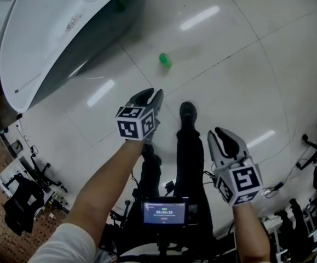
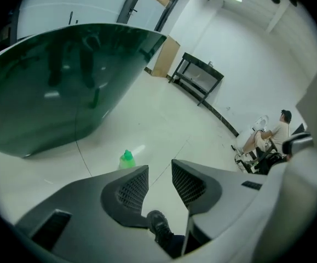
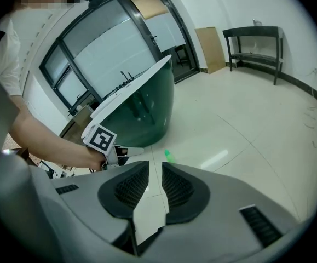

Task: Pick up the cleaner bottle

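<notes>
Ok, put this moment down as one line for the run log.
cleaner bottle: on floor near bathtub, not held | left gripper: open, empty | right gripper: open, empty | pickup: not yet done

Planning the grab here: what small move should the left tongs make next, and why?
Probably bring the left tongs forward and down toward the cleaner bottle. It stands on the floor near the tub, clear ahead of them, and their jaws stand apart with nothing between, ready to straddle it.
</notes>
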Available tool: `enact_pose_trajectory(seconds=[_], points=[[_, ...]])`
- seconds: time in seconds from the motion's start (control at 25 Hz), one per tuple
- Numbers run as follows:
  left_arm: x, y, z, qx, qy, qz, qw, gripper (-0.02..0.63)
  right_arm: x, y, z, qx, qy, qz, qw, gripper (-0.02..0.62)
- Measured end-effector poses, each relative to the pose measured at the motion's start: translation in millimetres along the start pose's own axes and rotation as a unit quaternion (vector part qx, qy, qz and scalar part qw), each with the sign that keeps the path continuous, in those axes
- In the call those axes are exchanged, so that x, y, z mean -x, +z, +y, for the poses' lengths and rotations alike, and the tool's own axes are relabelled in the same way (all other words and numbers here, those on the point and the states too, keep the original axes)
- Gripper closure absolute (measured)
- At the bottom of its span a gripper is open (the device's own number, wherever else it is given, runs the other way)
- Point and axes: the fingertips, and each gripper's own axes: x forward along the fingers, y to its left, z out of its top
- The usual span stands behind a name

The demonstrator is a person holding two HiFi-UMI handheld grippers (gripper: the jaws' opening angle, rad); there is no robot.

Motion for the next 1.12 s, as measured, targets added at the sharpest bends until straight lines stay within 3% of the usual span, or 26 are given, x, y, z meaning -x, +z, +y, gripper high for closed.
enact_pose_trajectory(seconds=[0.24, 0.36, 0.52, 0.68, 0.76, 1.12], points=[[-57.4, -6.1, 34.9, -0.022, 0.051, 0.005, 0.9984, 0.468, -18.1, -22.7, -19.4, -0.017, 0.008, 0.020, 1.000, 0.514], [-86.1, -7.8, 52.3, -0.007, 0.078, -0.001, 0.9970, 0.469, -28.5, -35.7, -29.8, -0.028, 0.013, 0.028, 0.999, 0.514], [-120.8, -19.4, 66.9, 0.017, 0.083, -0.001, 0.9964, 0.461, -44.5, -48.6, -34.1, -0.032, 0.018, 0.040, 0.999, 0.514], [-157.2, -36.9, 74.1, 0.044, 0.074, 0.013, 0.9962, 0.292, -56.2, -51.5, -41.5, -0.037, 0.014, 0.039, 0.998, 0.514], [-172.1, -44.1, 80.4, 0.061, 0.080, 0.015, 0.9948, 0.247, -60.9, -53.3, -43.7, -0.040, 0.016, 0.040, 0.998, 0.514], [-233.8, -44.7, 113.6, 0.077, 0.145, -0.039, 0.9857, 0.235, -68.0, -91.6, -70.0, -0.062, 0.001, 0.076, 0.995, 0.514]])
